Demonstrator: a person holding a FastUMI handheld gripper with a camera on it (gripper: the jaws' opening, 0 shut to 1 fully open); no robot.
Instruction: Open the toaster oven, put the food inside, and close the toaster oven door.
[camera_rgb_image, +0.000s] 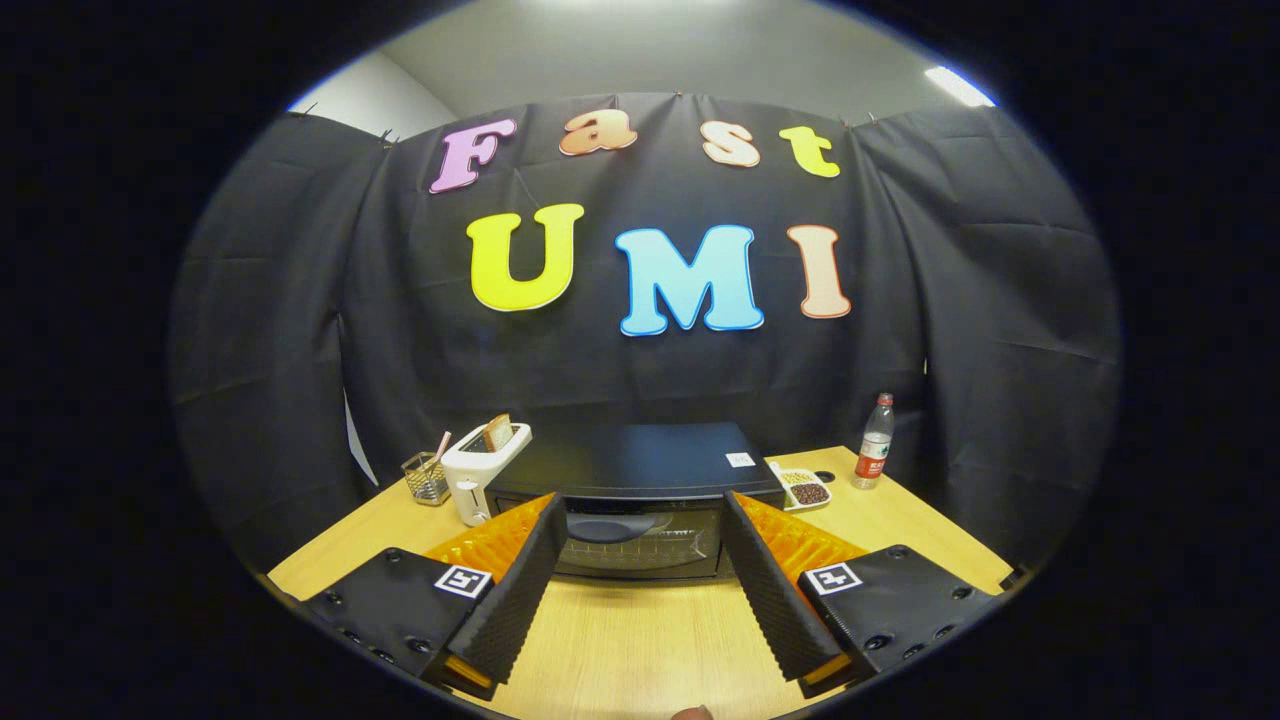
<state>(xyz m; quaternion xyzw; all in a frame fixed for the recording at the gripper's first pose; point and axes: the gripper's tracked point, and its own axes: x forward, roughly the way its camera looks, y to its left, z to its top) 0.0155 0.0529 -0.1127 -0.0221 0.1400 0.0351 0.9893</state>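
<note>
A black toaster oven (640, 470) stands on the wooden table (640, 640), just beyond my fingers. Its glass door (640, 540) is closed, with a handle across its upper part. My gripper (640, 530) is open, its two fingers spread wide to either side of the oven's front and nothing between them. A small white dish (803, 490) with brown and yellowish food sits beside the oven's right end, on the table.
A white pop-up toaster (482, 465) with a slice of bread in it stands left of the oven. A wire cup (427, 478) with a straw is further left. A water bottle (875, 442) stands at the back right, near the black cloth wall.
</note>
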